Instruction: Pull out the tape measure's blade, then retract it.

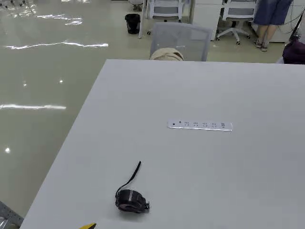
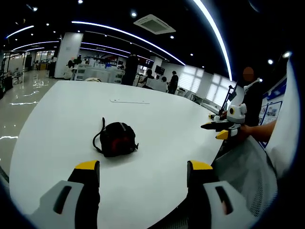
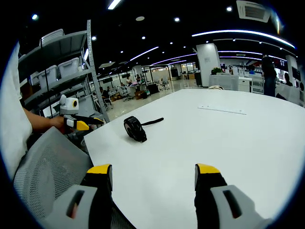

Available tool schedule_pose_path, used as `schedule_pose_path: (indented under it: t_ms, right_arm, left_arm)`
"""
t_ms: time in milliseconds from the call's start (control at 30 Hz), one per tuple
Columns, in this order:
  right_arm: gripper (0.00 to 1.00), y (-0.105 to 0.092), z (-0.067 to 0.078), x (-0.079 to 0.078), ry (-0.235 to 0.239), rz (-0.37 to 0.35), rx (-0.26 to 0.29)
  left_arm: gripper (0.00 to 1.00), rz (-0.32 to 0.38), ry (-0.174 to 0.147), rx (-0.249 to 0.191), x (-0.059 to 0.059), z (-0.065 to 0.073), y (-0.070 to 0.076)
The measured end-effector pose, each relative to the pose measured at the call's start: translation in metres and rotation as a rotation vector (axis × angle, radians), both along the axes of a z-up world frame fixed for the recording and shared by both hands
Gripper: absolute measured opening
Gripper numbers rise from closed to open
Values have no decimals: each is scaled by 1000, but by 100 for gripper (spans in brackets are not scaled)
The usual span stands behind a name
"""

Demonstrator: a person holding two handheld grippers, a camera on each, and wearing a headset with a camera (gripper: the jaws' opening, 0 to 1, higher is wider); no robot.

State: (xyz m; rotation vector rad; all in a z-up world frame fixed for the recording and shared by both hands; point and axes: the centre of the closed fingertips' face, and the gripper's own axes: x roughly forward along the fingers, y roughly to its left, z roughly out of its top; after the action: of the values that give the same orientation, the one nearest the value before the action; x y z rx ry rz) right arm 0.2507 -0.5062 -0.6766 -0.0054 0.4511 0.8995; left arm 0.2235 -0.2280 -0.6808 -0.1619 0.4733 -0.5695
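A black tape measure (image 1: 131, 200) with a black wrist strap lies near the front left of the white table (image 1: 200, 86), blade retracted. In the left gripper view the tape measure (image 2: 116, 138) sits just beyond my open left gripper (image 2: 144, 167), nothing between its yellow-tipped fingers (image 2: 88, 165). My right gripper (image 3: 154, 169) is also open and empty, with the tape measure (image 3: 136, 129) farther ahead to its left. Each gripper sits off the table's near edge. The right gripper (image 2: 221, 126) appears at the side of the left gripper view, and the left gripper (image 3: 78, 121) in the right one.
A white power strip (image 1: 200, 125) lies mid-table. A grey mesh chair back (image 3: 47, 171) is close by the grippers. A grey chair (image 1: 178, 40) stands at the table's far edge, and a person (image 1: 269, 19) stands at the back right. A gripper's yellow tip (image 1: 88, 226) pokes in at the bottom.
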Motion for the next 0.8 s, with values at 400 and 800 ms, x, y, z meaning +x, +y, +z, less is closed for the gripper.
schedule_pose_path:
  t_ms: [400, 800]
  right_arm:
    - [71, 1, -1, -1, 3, 1, 0]
    - [71, 3, -2, -1, 2, 14, -5]
  left_arm:
    - [73, -12, 8, 20, -1, -3, -1]
    - [73, -29, 7, 36, 0, -3, -2]
